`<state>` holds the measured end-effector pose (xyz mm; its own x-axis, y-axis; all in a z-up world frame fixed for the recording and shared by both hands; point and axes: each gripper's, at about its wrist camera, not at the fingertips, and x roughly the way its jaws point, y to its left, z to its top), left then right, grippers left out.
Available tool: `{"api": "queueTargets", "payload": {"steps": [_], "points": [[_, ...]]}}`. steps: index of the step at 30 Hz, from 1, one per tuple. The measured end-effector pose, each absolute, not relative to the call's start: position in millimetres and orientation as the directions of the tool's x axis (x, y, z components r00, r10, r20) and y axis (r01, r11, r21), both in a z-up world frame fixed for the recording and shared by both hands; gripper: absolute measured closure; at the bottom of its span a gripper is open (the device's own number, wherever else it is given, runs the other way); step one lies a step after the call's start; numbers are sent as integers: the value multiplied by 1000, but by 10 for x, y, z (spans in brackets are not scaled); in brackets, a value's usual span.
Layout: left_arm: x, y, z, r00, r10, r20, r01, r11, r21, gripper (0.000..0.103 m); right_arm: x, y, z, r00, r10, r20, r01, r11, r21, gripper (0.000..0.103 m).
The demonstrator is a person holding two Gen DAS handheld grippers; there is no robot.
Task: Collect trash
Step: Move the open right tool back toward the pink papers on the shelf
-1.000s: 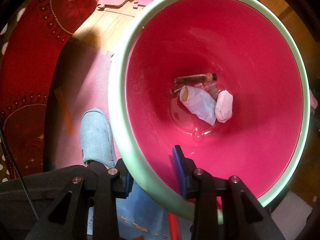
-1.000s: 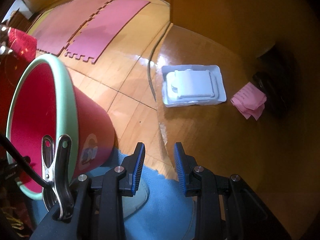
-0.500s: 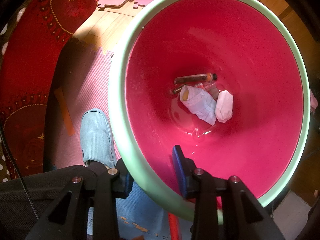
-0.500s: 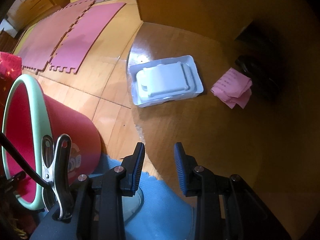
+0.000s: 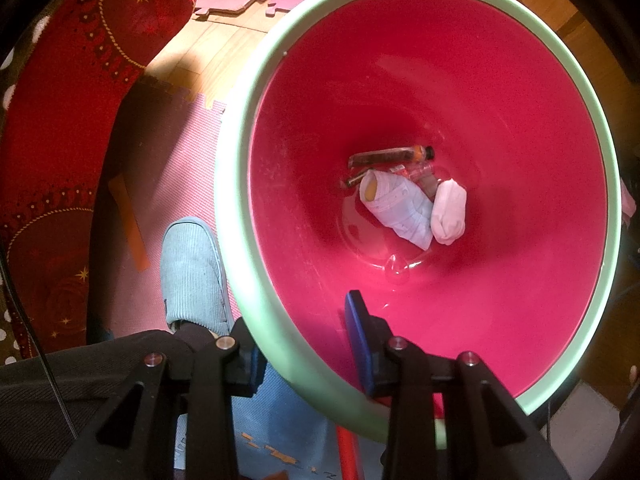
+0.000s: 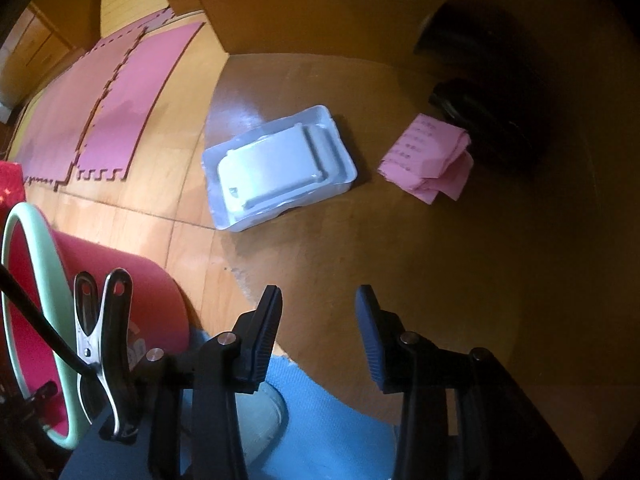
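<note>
pink bucket (image 5: 420, 92) rim pinched in left gripper (image 5: 304, 344) to carry it; right gripper (image 6: 318, 332) opening, empty, toward white tray (image 6: 280, 168).

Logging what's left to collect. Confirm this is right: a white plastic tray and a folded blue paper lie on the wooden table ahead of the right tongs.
One detail is wrong: the folded paper is pink, not blue, as the right wrist view shows. The white plastic tray does lie on the wooden table ahead of the right tongs, whose jaws are opening with nothing between them.
</note>
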<state>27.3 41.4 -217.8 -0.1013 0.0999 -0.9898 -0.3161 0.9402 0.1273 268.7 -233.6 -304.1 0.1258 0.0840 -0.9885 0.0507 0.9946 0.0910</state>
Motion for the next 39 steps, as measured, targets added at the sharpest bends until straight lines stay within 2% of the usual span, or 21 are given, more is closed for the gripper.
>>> {"api": "queueTargets", "payload": {"steps": [39], "points": [[268, 418, -2178, -102, 100, -990, -316, 940, 128, 67, 2990, -2892, -3302, 131, 61, -989, 273, 957, 95, 61]]}}
